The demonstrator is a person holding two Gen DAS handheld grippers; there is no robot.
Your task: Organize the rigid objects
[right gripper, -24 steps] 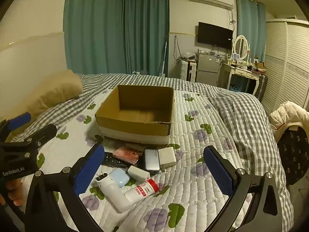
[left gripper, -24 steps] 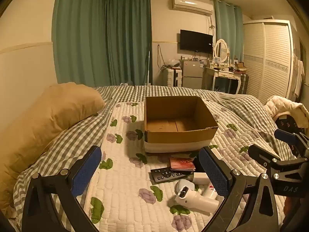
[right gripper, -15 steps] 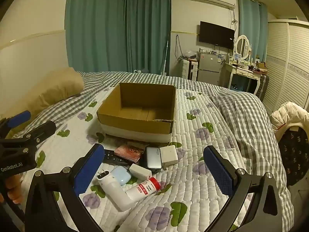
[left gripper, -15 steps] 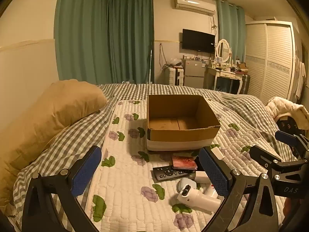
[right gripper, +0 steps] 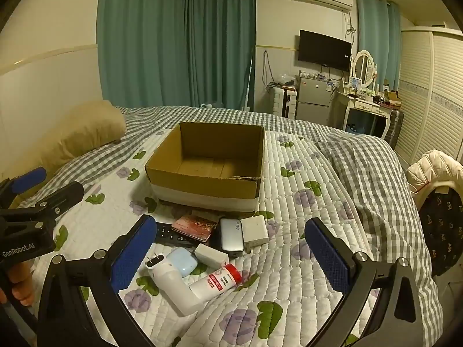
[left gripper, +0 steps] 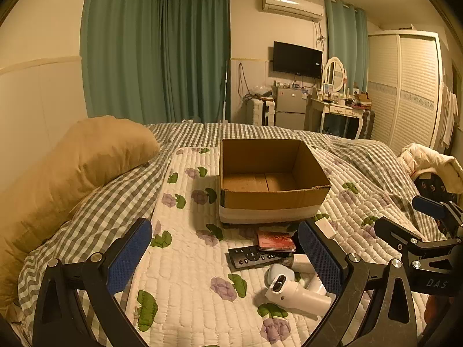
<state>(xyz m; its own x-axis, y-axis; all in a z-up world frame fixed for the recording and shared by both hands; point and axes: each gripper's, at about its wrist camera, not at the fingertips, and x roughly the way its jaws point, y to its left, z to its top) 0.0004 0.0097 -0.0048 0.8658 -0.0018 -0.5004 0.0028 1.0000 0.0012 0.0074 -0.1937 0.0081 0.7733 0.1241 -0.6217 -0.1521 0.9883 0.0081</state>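
The bed filled the room's near half, its white quilt printed with purple flowers, and on the quilt stood the cardboard box — open at the top, nothing in it that showed, square to the onlooker and farther off than everything else that mattered. Just in front of its near wall lay the clutter to be sorted, all of it bunched together.

The largest piece was the white handheld device, bent like an elbow, its long axis running from near right up to far left. Touching its near end lay a white bottle with a red cap, cap pointing right. Behind these lay the black remote, long axis left to right, then a grey power bank, a red card case, a white charger cube, a smaller white adapter and a pale blue earbud case.

The right gripper hung tilted down with the pile directly between and beyond its blue pads — jaws spread as wide as they went, holding nothing. The left gripper stood equally wide and empty, but the pile lay toward its right finger, with bare quilt ahead of the left one. So the right hand looked the better placed for a first pick, probably the handheld device or the bottle, and the box lay straight ahead and beyond.
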